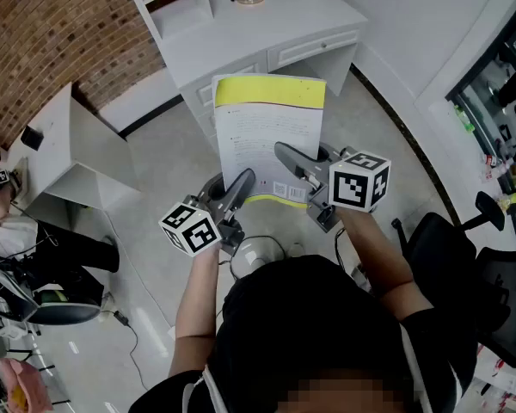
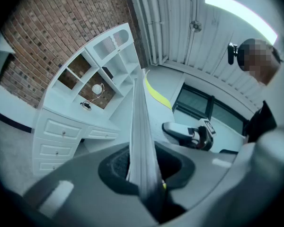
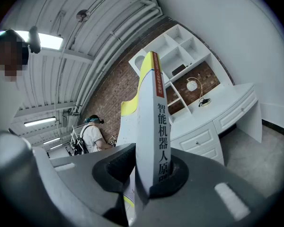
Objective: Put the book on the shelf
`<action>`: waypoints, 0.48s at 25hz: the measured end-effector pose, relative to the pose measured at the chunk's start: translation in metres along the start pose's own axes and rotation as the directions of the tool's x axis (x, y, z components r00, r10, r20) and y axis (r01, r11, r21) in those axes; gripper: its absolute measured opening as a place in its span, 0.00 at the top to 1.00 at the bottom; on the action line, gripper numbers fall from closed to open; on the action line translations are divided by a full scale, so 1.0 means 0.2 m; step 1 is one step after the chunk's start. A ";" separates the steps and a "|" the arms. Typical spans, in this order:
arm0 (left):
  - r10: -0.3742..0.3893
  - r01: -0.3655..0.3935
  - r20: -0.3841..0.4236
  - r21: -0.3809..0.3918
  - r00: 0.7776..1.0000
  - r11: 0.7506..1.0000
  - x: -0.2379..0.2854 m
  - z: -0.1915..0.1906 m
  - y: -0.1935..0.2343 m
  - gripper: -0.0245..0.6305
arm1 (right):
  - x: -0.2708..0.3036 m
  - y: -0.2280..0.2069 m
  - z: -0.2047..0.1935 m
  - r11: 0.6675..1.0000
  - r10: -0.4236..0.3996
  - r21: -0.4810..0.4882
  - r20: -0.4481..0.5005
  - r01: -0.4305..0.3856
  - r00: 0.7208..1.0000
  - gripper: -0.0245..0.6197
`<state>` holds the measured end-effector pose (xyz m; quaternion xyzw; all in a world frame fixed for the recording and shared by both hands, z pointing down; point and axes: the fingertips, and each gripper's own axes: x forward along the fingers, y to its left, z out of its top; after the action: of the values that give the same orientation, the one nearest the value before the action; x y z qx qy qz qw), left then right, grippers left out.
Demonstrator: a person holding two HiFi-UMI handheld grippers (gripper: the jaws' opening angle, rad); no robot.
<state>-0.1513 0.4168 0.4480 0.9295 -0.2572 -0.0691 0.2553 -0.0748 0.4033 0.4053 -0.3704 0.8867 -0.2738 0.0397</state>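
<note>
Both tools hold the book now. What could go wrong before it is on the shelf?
1. The left tool and right tool clamp only the near end of the book; its long free end may sag or slip out.
2. The left tool pinches the page edges, so pages could splay.
3. The shelf has small compartments; the book may hit a divider.
</note>
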 end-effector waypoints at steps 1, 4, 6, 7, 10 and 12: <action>0.002 -0.002 0.001 -0.003 1.000 1.000 0.00 -0.01 -0.01 0.84 | -0.01 0.00 -0.01 1.000 0.000 0.002 -0.001 0.000 1.000 0.85; 0.007 -0.007 0.005 -0.010 1.000 1.000 -0.01 -0.02 -0.01 0.84 | -0.01 0.00 -0.02 1.000 -0.001 0.003 -0.005 0.001 1.000 0.85; 0.009 -0.009 0.009 -0.012 1.000 1.000 -0.01 -0.03 0.00 0.84 | -0.01 0.00 -0.03 1.000 -0.001 0.000 -0.007 0.001 1.000 0.85; 0.009 -0.009 0.010 -0.012 1.000 1.000 -0.01 -0.03 0.00 0.84 | -0.01 -0.01 -0.03 1.000 0.000 -0.001 -0.008 0.000 1.000 0.85; 0.011 -0.011 0.015 -0.010 1.000 1.000 0.01 -0.04 0.00 0.84 | -0.01 -0.03 -0.03 1.000 0.004 0.006 -0.009 -0.004 1.000 0.85; 0.014 -0.014 0.022 -0.008 1.000 1.000 0.03 -0.04 0.00 0.84 | -0.02 -0.05 -0.03 1.000 0.009 0.026 -0.010 -0.009 1.000 0.85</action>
<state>-0.1444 0.4185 0.4546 0.9258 -0.2662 -0.0783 0.2567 -0.0667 0.4028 0.4147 -0.3644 0.8849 -0.2871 0.0416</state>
